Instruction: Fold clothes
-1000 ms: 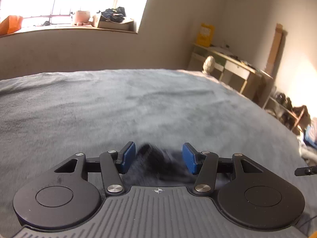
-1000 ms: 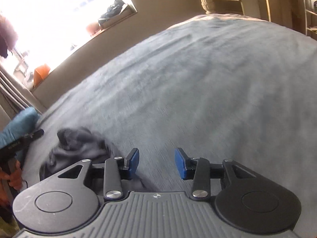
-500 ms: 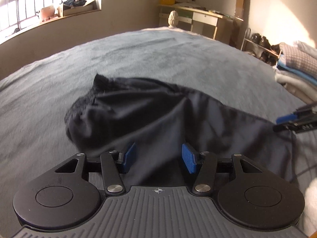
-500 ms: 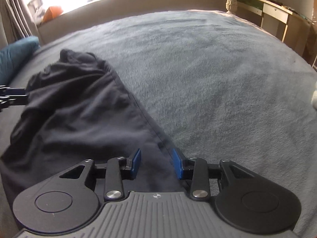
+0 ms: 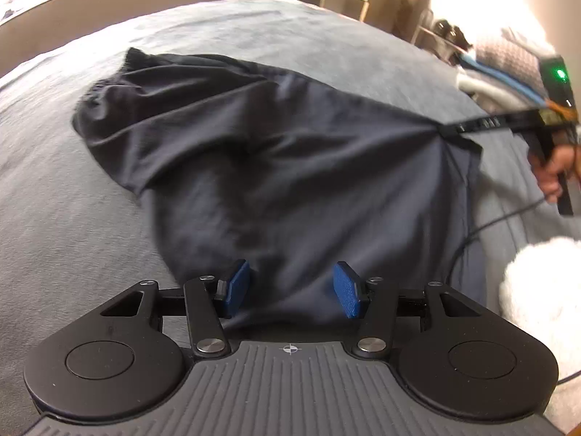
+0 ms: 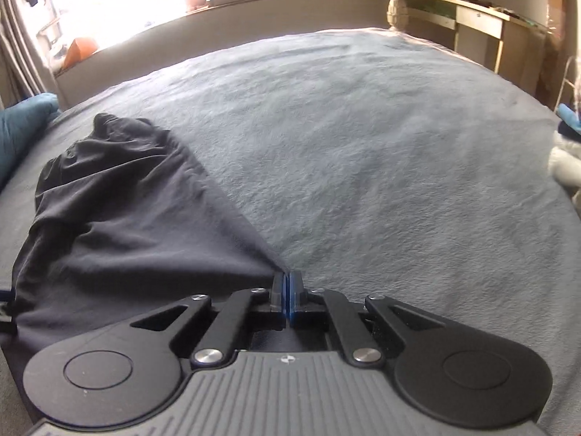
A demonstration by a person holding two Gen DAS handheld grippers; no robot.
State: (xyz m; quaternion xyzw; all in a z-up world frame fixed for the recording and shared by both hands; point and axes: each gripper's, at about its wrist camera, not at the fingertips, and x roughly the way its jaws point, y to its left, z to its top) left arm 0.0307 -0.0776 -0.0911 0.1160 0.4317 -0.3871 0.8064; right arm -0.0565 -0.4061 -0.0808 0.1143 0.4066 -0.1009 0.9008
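Observation:
A dark navy garment (image 5: 276, 152) lies spread and rumpled on the grey blanket of a bed (image 5: 54, 225). My left gripper (image 5: 292, 289) is open, its blue pads (image 5: 236, 283) on either side of the garment's near edge. My right gripper (image 6: 287, 289) is shut on a corner of the same garment (image 6: 120, 225), pulling the cloth taut into a point. In the left wrist view the right gripper (image 5: 450, 131) shows at the far right, pinching the garment's right corner.
A stack of folded clothes (image 5: 515, 61) lies at the right of the bed. A white fluffy item (image 5: 537, 283) sits by my left gripper. A wooden desk (image 6: 472, 25) and a window sill (image 6: 181, 18) stand beyond the bed. A blue pillow (image 6: 21, 123) lies at the left.
The right gripper has closed on the garment's corner; half a second ago it was open around the edge. The left gripper stays open and has moved closer over the near edge.

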